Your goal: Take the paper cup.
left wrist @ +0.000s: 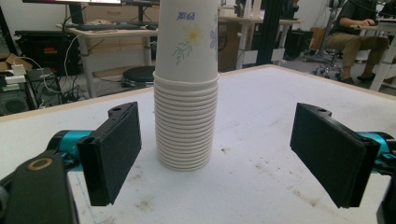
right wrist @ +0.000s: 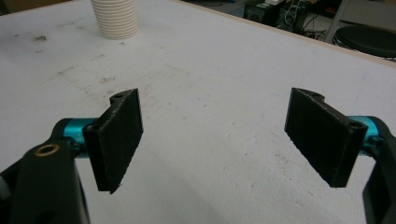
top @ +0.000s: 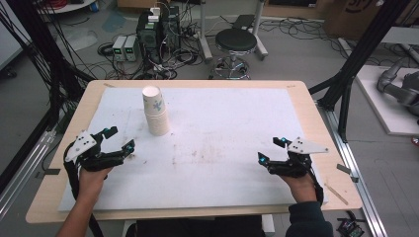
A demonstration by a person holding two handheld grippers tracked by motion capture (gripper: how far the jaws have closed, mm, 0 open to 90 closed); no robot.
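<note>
A: Starting at the left, what is the left gripper [top: 118, 139] doing?

B: It sits near the left edge of the white mat [top: 222, 148], jaws spread wide with nothing between them. It points toward the stack of paper cups [top: 156, 111], which stands a little farther back and to its right, not touching it.

A: And from the gripper's own camera?

B: In the left gripper view the stack of paper cups [left wrist: 187, 88] stands upright just beyond the gap between the jaws, slightly left of centre. The top cup has a flower print, and the ribbed rims of the others pile up beneath it.

A: Moving right?

B: The middle of the mat is scuffed with dark marks. The right gripper [top: 272, 150] is at the near right, well apart from the cups, jaws likewise released and holding nothing. In the right gripper view the stack [right wrist: 115, 18] shows at the far left.

A: Behind the table?

B: A black stool [top: 236, 42] and boxes of electronics among cables [top: 158, 29] on the floor.
</note>
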